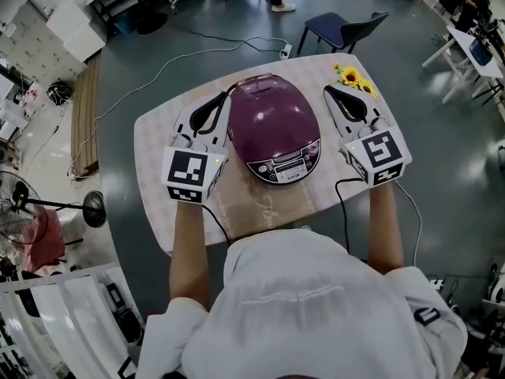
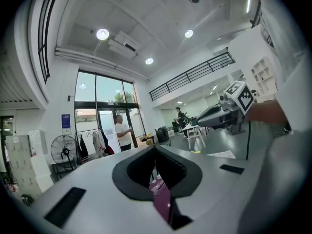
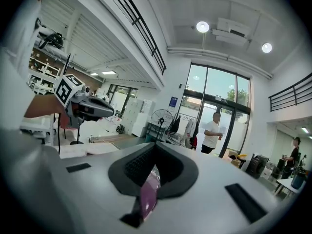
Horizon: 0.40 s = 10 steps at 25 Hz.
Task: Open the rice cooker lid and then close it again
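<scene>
A purple rice cooker (image 1: pixel 272 121) stands in the middle of the table (image 1: pixel 158 156) with its lid down and its control panel (image 1: pixel 286 168) facing me. My left gripper (image 1: pixel 227 97) is held beside the cooker's left flank, jaws together and holding nothing. My right gripper (image 1: pixel 329 91) hangs off the cooker's right side, also shut and empty. In the left gripper view the closed jaws (image 2: pixel 155 147) meet at the tips, with a sliver of the purple cooker (image 2: pixel 161 196) showing below them. The right gripper view shows the same: closed jaws (image 3: pixel 155 144) over a purple strip (image 3: pixel 148 191).
A sunflower decoration (image 1: pixel 353 77) lies on the table's far right corner, just beyond the right gripper. A dark chair (image 1: pixel 343 28) stands behind the table. Cables run across the floor. A person (image 3: pixel 212 133) stands far off by the glass doors, and a fan (image 2: pixel 64 150) stands nearby.
</scene>
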Available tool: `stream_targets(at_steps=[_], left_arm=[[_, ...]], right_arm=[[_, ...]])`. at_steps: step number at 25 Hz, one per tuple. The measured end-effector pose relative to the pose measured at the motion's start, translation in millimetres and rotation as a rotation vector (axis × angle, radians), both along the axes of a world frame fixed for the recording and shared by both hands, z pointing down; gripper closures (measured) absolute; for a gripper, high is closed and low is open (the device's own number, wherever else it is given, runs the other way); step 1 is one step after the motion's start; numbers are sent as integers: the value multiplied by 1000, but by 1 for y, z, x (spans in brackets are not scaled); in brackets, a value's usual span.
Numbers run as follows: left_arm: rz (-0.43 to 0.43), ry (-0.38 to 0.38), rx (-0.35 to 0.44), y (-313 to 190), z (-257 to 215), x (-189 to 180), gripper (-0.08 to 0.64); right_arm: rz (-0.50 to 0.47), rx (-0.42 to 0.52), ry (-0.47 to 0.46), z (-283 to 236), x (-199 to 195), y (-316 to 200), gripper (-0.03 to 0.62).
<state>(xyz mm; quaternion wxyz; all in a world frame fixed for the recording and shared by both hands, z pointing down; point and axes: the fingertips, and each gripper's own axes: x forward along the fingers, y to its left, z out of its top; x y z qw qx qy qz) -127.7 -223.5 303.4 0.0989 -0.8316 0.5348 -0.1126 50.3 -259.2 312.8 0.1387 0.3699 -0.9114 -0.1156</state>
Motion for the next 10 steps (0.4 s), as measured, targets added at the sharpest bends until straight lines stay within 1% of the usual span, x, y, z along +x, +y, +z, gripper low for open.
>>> stream_targets(at_steps=[10], left_arm=[[12,-1,-30,7,15,1,543]], right_arm=[[-7,-19,15,11,-4,6,566]])
